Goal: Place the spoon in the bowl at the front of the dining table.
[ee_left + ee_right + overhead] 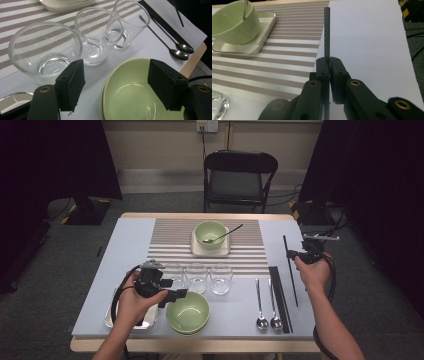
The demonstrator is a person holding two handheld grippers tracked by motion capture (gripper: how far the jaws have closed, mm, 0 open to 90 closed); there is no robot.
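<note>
Seen from the high view, a thin black chopstick is being held by the right gripper above the right side of the pale grey table mat. Its long axis is being kept roughly along the table's depth, one end pointing toward the far edge, the other toward the person. The remaining black chopsticks are lying just left of it, beside two steel spoons. The left gripper is being held at the rim of the nearer pale green ceramic bowl, well apart from the chopstick, so the right hand is judged the nearer one.

Through the left gripper view, the jaws are being kept wide apart, with nothing pressed between them; the green bowl is lying below and between them, and three clear glass tumblers are standing just beyond.

Through the right gripper view, the jaws are being pressed together on the chopstick, which is running straight ahead out of the pads, above the mat's edge where the striped placemat begins. A second green bowl on a cream square tray is sitting to the left, apart.
</note>
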